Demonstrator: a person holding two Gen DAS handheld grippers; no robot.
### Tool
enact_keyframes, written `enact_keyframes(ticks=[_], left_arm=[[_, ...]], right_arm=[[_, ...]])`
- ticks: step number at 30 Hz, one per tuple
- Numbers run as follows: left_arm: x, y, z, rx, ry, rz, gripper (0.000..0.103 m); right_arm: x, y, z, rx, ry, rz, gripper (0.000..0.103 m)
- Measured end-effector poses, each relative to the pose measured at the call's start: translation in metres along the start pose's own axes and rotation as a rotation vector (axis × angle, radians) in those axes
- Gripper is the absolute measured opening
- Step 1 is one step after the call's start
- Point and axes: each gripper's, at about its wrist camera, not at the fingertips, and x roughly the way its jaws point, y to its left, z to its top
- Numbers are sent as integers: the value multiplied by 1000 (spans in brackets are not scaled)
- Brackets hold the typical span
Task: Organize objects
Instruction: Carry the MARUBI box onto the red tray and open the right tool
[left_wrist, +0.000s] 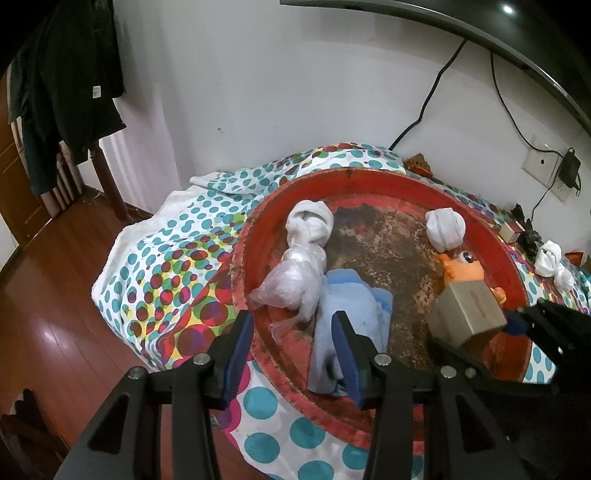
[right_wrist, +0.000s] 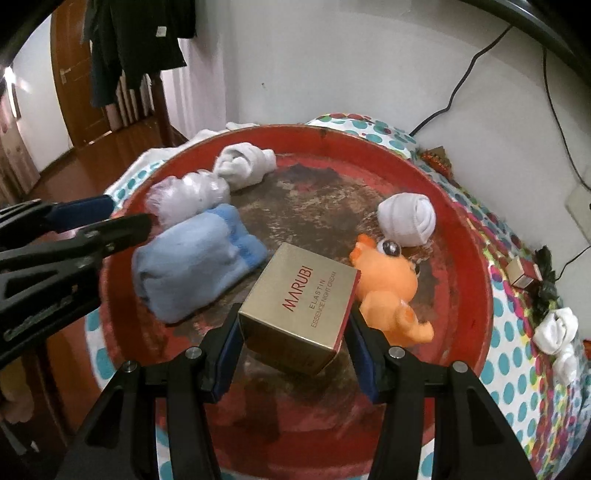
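Right gripper (right_wrist: 295, 332) fingers clamped on gold box (right_wrist: 299, 310): light, stiff cardboard, crushable; grip flat sides. Left gripper (left_wrist: 291, 350) fingers apart, empty.

This is a room in a home, maybe a bedroom. Dark clothes (left_wrist: 62, 85) hang on a wooden rack (left_wrist: 109, 177) by the white wall (left_wrist: 258, 92). The floor (left_wrist: 55, 295) is shiny brown wood. A spotty cloth (left_wrist: 177, 258) covers a table. A wooden door (right_wrist: 74, 92) stands at the back, and wires (left_wrist: 424, 110) run to a wall plug (left_wrist: 546, 166).
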Motion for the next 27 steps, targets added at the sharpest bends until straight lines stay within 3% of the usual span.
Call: enact_keyframes(ticks=[9,15,27], left_arm=[[2,-2,-1,4,5,-5,45],[4,-2,-1,2,10,-8,45],[5,-2,-1,6,12,0,45]], right_arm=[[19,-13,15,-54,13,-144,50],[31,-25,29,-33,30,-187,50],[30,-18,31,-57,9,-173,52]])
